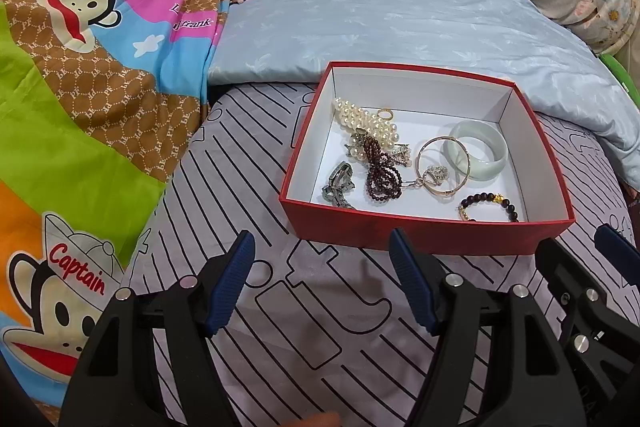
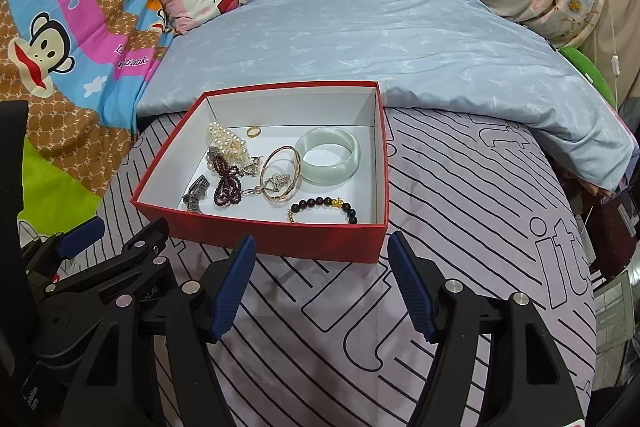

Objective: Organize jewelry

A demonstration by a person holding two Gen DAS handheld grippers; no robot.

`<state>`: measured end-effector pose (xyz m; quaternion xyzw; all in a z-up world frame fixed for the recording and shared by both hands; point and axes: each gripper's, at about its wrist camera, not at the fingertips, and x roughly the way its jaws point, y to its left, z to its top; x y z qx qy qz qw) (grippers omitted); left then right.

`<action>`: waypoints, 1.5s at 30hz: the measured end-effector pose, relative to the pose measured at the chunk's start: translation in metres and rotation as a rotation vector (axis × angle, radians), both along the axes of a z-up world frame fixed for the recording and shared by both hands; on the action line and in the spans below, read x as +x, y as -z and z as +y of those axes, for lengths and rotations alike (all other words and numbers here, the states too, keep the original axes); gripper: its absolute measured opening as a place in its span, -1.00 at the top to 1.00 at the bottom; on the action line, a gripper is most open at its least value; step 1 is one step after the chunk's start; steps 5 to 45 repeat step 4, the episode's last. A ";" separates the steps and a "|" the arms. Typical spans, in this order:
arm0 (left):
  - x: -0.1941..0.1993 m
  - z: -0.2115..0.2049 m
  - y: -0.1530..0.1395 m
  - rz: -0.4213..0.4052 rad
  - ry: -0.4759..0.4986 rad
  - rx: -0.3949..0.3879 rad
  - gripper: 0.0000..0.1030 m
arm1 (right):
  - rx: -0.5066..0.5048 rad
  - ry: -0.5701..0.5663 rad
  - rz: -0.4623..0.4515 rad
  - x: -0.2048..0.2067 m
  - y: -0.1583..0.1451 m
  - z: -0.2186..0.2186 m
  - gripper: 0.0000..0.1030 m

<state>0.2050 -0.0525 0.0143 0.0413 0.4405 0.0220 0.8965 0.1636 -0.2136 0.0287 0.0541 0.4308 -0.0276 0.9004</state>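
Where the striped grey bedsheet (image 1: 248, 163) spreads across the bed, a shallow red cardboard box (image 1: 424, 233) with a plain white interior sits open, holding all the jewelry in a loose scatter. Taken left to right in the left wrist view: a metal-link watch (image 1: 339, 183) lies near the front left corner; a coiled strand of cream pearls (image 1: 366, 121) runs toward the back, with a small gold ring (image 1: 385, 114) just beside it; a looped string of dark garnet-coloured beads (image 1: 380, 169) overlaps the pearls' near end; a thin gold bangle (image 1: 438, 167) rests tilted with a sparkly silver pendant (image 1: 436, 173) inside its loop; a thick, smooth, pale green bangle (image 1: 478, 151) lies touching the gold one; and a bracelet of round black beads (image 1: 490, 205) with one gold charm sits by the front wall. The left gripper (image 1: 322, 283) hovers before the box with its ribbed blue jaws spread apart and nothing between them; the right gripper (image 2: 320, 285) likewise has its jaws wide, empty.
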 end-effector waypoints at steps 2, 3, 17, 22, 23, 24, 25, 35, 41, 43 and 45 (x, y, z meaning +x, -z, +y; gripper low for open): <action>0.000 0.000 0.000 -0.001 0.001 -0.004 -0.30 | 0.003 0.003 0.001 0.000 -0.001 -0.001 -0.31; -0.001 0.000 0.000 0.000 0.001 -0.005 -0.30 | 0.003 0.004 0.001 -0.001 -0.001 0.000 -0.31; -0.001 -0.001 0.000 0.000 0.002 -0.007 -0.30 | 0.002 0.004 0.000 -0.001 -0.001 -0.001 -0.31; -0.001 -0.001 0.000 0.000 0.002 -0.007 -0.30 | 0.002 0.004 0.000 -0.001 -0.001 -0.001 -0.31; -0.001 -0.001 0.000 0.000 0.002 -0.007 -0.30 | 0.002 0.004 0.000 -0.001 -0.001 -0.001 -0.31; -0.001 -0.001 0.000 0.000 0.002 -0.007 -0.30 | 0.002 0.004 0.000 -0.001 -0.001 -0.001 -0.31; -0.001 -0.001 0.000 0.000 0.002 -0.007 -0.30 | 0.002 0.004 0.000 -0.001 -0.001 -0.001 -0.31; -0.001 -0.001 0.000 0.000 0.002 -0.007 -0.30 | 0.002 0.004 0.000 -0.001 -0.001 -0.001 -0.31; -0.001 -0.001 0.000 0.000 0.002 -0.007 -0.30 | 0.002 0.004 0.000 -0.001 -0.001 -0.001 -0.31; -0.001 -0.001 0.000 0.000 0.002 -0.007 -0.30 | 0.002 0.004 0.000 -0.001 -0.001 -0.001 -0.31; -0.001 -0.001 0.000 0.000 0.002 -0.007 -0.30 | 0.002 0.004 0.000 -0.001 -0.001 -0.001 -0.31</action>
